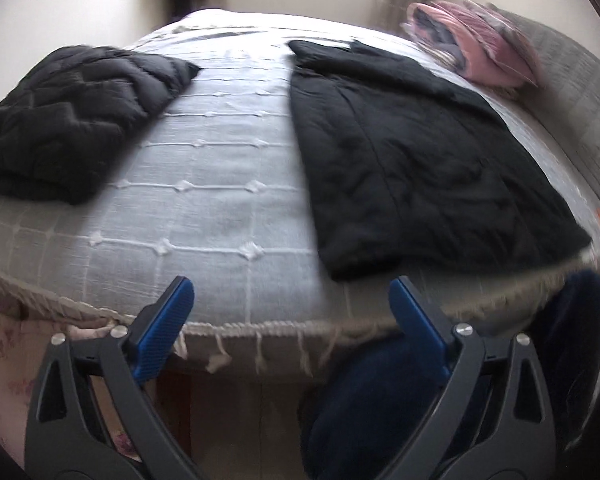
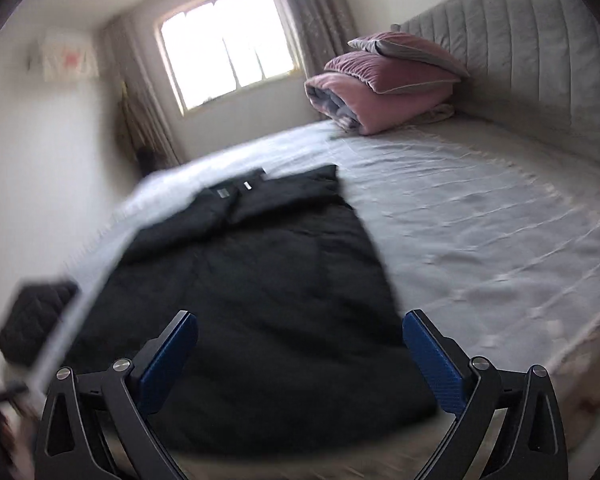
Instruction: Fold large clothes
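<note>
A large black padded coat [image 1: 412,152] lies spread flat on the grey bed cover [image 1: 220,184], its hem near the bed's front edge. It also shows in the right wrist view [image 2: 260,300], collar at the far end. A second black quilted jacket [image 1: 68,120] lies folded at the left of the bed; it shows blurred in the right wrist view [image 2: 32,320]. My left gripper [image 1: 290,292] is open and empty, over the front edge of the bed, left of the coat's hem. My right gripper [image 2: 300,328] is open and empty, just above the coat's near end.
Pink pillows and a rolled pink quilt [image 2: 384,84] are stacked at the grey padded headboard [image 2: 540,52]. A window [image 2: 228,44] with curtains is at the far wall. The bed cover's fringed edge [image 1: 260,332] hangs at the front. A person's dark blue trouser leg [image 1: 380,408] is below.
</note>
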Action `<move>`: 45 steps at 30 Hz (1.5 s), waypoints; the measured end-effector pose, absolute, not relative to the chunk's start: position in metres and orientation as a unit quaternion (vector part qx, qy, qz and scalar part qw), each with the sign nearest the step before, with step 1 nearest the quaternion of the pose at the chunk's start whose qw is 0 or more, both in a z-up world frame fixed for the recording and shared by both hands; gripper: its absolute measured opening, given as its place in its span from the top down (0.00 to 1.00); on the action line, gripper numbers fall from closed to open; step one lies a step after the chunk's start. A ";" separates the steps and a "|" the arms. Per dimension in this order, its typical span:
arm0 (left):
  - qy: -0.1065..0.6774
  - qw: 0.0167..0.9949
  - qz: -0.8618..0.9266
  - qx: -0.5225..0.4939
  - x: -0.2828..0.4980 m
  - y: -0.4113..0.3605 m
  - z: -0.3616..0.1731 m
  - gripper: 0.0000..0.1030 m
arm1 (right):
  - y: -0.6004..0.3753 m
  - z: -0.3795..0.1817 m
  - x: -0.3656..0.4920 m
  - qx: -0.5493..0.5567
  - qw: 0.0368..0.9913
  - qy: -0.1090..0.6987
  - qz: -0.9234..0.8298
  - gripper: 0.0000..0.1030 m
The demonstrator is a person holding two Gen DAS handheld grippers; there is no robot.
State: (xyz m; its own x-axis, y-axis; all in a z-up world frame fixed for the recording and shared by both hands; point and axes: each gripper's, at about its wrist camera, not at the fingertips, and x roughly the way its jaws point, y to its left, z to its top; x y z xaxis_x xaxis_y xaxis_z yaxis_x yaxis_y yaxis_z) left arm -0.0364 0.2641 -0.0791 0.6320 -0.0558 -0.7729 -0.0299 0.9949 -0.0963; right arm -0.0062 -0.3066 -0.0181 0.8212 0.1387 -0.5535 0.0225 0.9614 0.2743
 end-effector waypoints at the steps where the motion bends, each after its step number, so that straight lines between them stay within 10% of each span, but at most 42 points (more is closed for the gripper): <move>1: 0.431 0.901 -0.009 -0.040 -0.037 0.262 -0.083 0.05 | -0.310 -0.019 -0.017 0.092 0.945 0.314 0.017 0.00; 16: 0.463 0.885 0.009 -0.053 0.018 0.235 -0.116 0.55 | -0.352 -0.110 -0.033 0.122 0.914 0.387 0.010 0.13; 24: 0.468 0.881 0.032 -0.062 0.035 0.234 -0.120 0.92 | -0.353 -0.125 0.016 0.197 0.901 0.384 0.041 0.85; 38: 0.378 0.920 0.099 0.030 -0.014 0.205 -0.023 0.96 | -0.384 -0.052 -0.003 0.302 0.900 0.310 0.050 0.95; 45: 0.459 0.882 0.084 0.065 -0.003 0.201 -0.095 0.95 | -0.409 -0.099 0.011 0.339 0.860 0.380 0.022 0.95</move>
State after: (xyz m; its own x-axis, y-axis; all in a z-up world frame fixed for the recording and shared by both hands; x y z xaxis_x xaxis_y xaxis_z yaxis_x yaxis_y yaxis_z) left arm -0.0028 0.2005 -0.0954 0.5650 0.2077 -0.7985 -0.0886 0.9775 0.1916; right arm 0.0106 -0.4089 -0.0988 0.7108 0.2952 -0.6385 0.2201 0.7687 0.6005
